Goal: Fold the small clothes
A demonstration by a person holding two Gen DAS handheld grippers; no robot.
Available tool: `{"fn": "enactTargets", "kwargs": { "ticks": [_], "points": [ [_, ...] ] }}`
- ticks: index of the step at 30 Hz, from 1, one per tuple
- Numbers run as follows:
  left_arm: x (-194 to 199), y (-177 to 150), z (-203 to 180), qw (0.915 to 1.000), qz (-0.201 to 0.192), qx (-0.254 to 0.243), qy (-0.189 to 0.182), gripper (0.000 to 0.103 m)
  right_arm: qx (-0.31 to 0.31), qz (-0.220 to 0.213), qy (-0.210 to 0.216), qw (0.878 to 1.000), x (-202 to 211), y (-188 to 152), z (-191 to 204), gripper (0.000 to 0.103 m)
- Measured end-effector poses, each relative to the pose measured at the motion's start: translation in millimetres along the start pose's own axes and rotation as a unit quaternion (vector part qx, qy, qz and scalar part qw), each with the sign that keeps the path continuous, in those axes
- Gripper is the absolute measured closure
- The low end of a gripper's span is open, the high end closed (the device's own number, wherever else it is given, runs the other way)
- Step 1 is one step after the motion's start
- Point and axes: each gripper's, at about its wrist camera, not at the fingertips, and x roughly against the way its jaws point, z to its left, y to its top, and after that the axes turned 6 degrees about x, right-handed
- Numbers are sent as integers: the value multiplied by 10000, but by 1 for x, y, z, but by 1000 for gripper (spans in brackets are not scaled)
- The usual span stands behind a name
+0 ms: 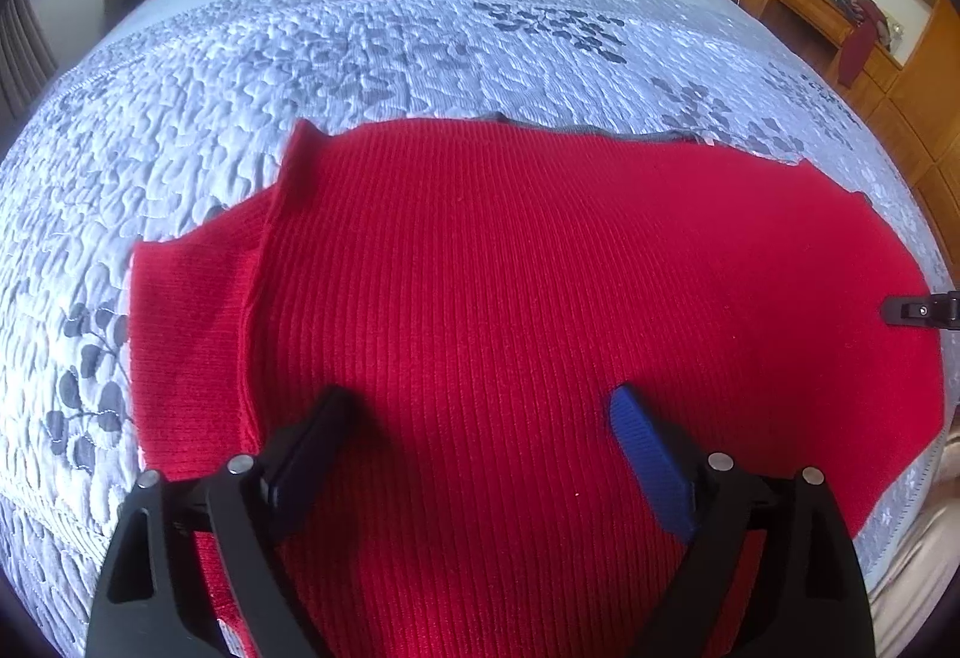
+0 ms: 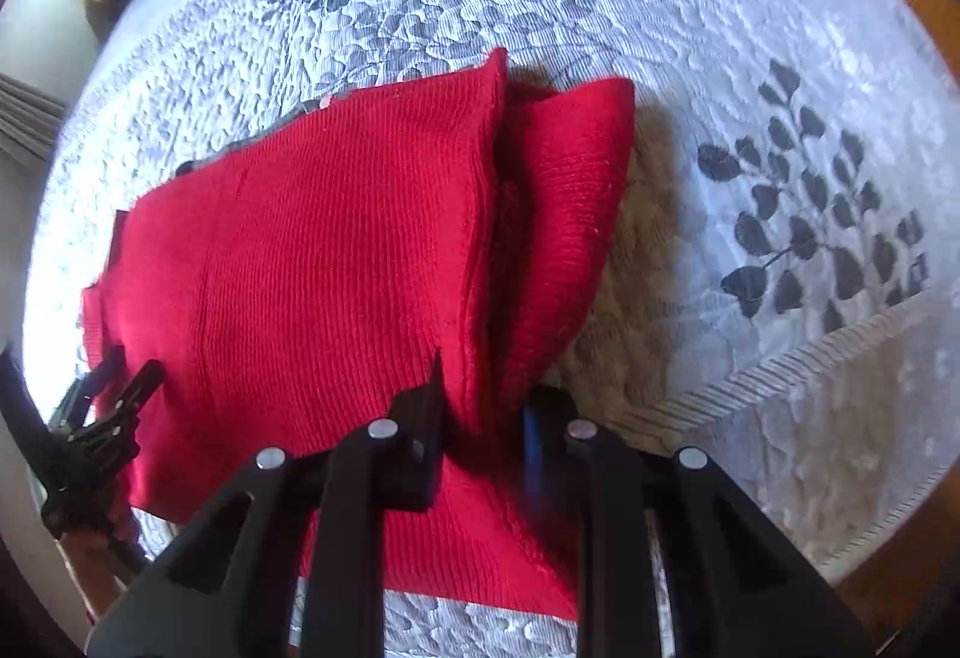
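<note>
Tongs first: my right tongs [image 2: 480, 418] are pinched narrow on a raised ridge of the red sweater [image 2: 312, 250], near its lower right corner, and the knit stands up between the two fingers, so I judge this is a real hold. My left tongs [image 1: 486, 412] hang wide over the sweater body with nothing between the fingers; the pads do not touch the knit as far as I can tell. The sweater lies flat on the bed quilt [image 1: 360, 39], with a grey layer showing only at its far edge. Taking the sweater as landmark, its long axis runs from side to side in front of me. At its left end one sleeve [image 1: 192, 310] is spread out on the quilt, and at its right end a second flap [image 2: 564, 202] is already lifted and lies partly turned beside the body. For the coming move, I think the important relation is this: the right end is in the right tongs, and it must travel across the long axis toward the sweater's middle, while the left tongs are the nearer ones to the spread sleeve.
</note>
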Motion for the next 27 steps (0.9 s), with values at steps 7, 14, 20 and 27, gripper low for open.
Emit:
{"fn": "enactTargets", "kwargs": {
  "ticks": [7,14,20,27],
  "points": [
    [9,3,2,9998,139,-130,-108,13,91,185,-471,9987,22,16,38,84],
    [25,18,51,9897,543,505,-1226,13,1237,6,-822,9889,54,36,149,84],
    [30,21,82,9917,573,481,-1043,14,2332,-159,-335,9717,52,29,250,83],
    [22,22,104,9895,681,687,-1071,14,2616,-219,346,9643,54,5,264,57]
  ]
}}
